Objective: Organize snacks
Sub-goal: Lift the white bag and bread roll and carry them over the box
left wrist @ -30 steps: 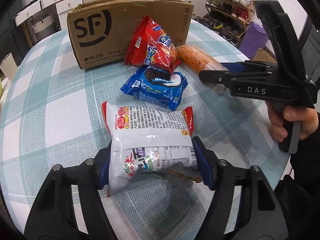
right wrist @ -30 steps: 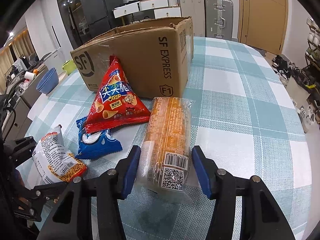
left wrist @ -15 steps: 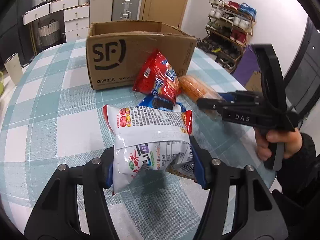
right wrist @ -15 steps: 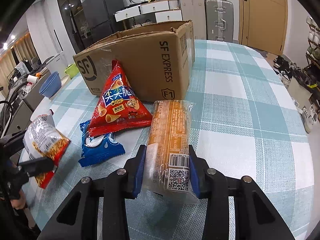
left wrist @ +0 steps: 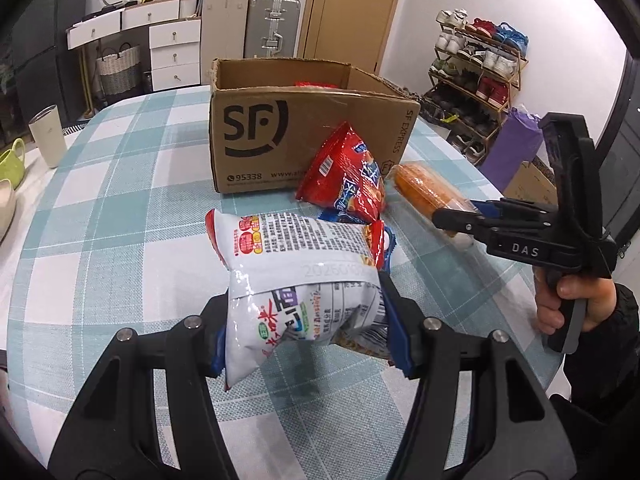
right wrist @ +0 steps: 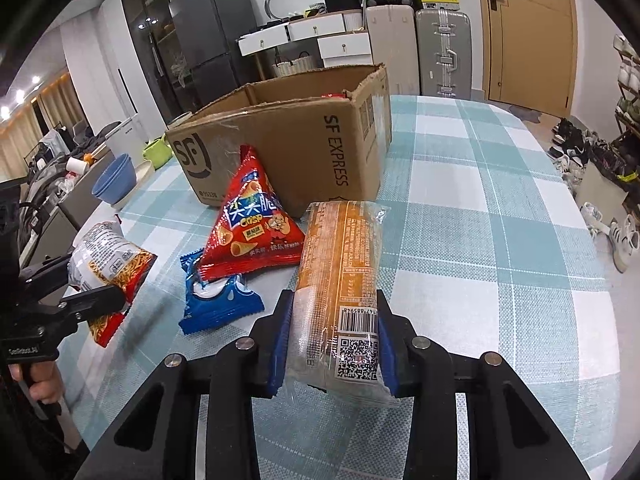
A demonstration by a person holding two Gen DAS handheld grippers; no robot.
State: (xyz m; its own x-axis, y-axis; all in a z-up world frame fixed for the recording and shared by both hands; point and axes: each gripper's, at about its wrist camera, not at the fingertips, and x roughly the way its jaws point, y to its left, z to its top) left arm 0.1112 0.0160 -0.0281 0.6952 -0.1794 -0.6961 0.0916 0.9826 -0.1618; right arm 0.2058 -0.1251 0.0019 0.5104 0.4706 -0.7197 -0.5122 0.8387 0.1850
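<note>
My left gripper (left wrist: 308, 332) is shut on a white and red noodle snack bag (left wrist: 296, 276) and holds it above the table; the bag also shows in the right wrist view (right wrist: 108, 264). My right gripper (right wrist: 332, 344) is shut on a long orange biscuit pack (right wrist: 340, 280), lifted off the table; the pack also shows in the left wrist view (left wrist: 428, 194). A red triangular crisp bag (right wrist: 250, 224) and a blue cookie pack (right wrist: 216, 304) lie in front of an open SF cardboard box (right wrist: 300, 148).
The round table has a teal checked cloth (right wrist: 480, 208). A white cup (left wrist: 48, 140) and green mug (left wrist: 10, 158) stand at the far left edge. Blue bowls (right wrist: 116, 180) sit left of the box. Something red lies inside the box (left wrist: 316, 84).
Both grippers have risen, each lifting its snack off the table. The right gripper closed on the biscuit pack. The box's open top has come into view.
</note>
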